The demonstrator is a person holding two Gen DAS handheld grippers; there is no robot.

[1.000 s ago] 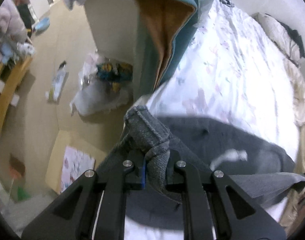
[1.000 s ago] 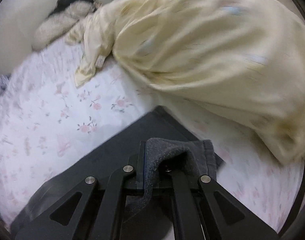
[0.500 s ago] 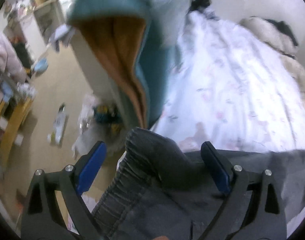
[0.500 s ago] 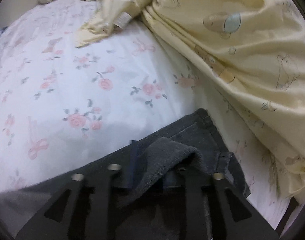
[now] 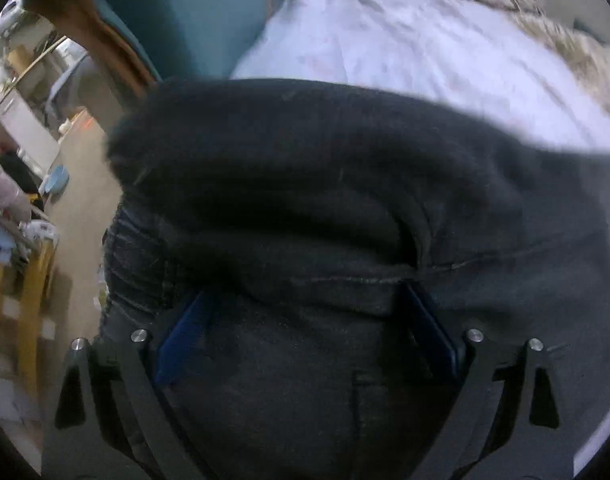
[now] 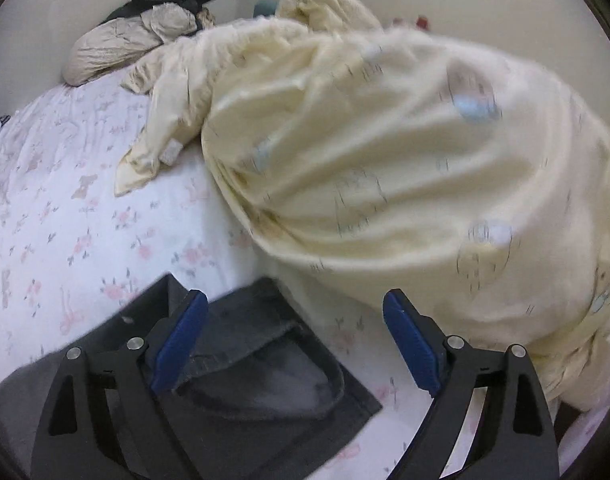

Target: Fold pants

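Dark grey pants fill the left wrist view, their folded waist end bulging up over the fingertips. My left gripper hangs low over them with its jaws wide apart; cloth lies between the blue pads but they do not press it. In the right wrist view the hem end of the pants lies flat on the floral sheet. My right gripper hovers above it, jaws opening, with the hem below and between them and untouched.
A bulky pale yellow duvet is heaped on the right of the bed, close to the hem. A beige pillow lies at the head. A teal cloth hangs at the bed's left edge, with cluttered floor beyond.
Both grippers were shut on the pants and have let go, opening wide. The left one has dropped close over the waist end; the hem now rests on the sheet.
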